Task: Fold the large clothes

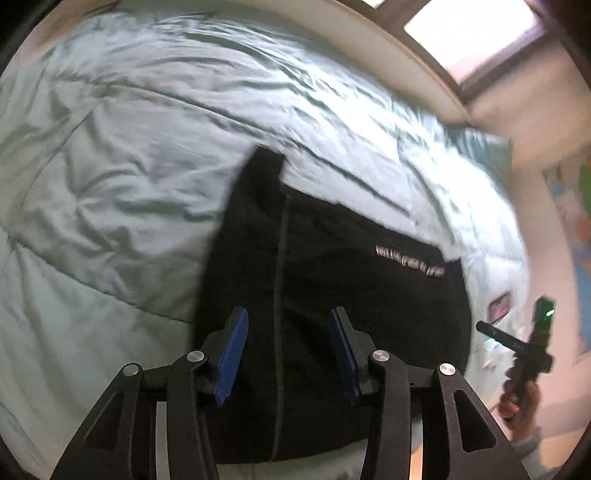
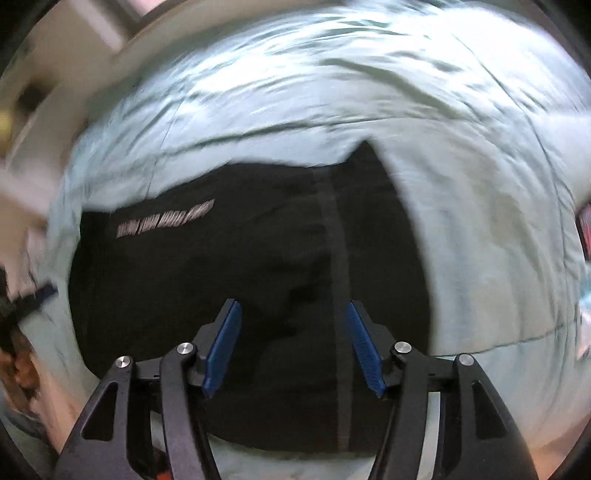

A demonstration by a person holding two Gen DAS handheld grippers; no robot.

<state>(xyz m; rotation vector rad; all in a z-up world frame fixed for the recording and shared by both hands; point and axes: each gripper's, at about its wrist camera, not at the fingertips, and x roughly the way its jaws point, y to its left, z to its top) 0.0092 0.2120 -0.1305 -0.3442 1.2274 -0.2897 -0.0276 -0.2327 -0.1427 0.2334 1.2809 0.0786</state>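
A black garment point(image 1: 332, 295) with a grey side stripe and a line of white lettering lies folded on the pale green bedcover point(image 1: 129, 166). My left gripper point(image 1: 288, 325) is open and empty, above the garment's near part. The right gripper also shows at the right edge of the left wrist view point(image 1: 532, 343), held in a hand. In the right wrist view the same garment point(image 2: 240, 295) fills the middle, and my right gripper point(image 2: 291, 317) is open and empty above it. Both views are motion-blurred.
The bedcover point(image 2: 461, 184) is wrinkled and spreads around the garment. A pale curved bed edge point(image 1: 388, 48) and a window point(image 1: 469, 33) lie beyond. A coloured wall map point(image 1: 576, 221) is at far right. The left gripper point(image 2: 26, 299) shows at the right wrist view's left edge.
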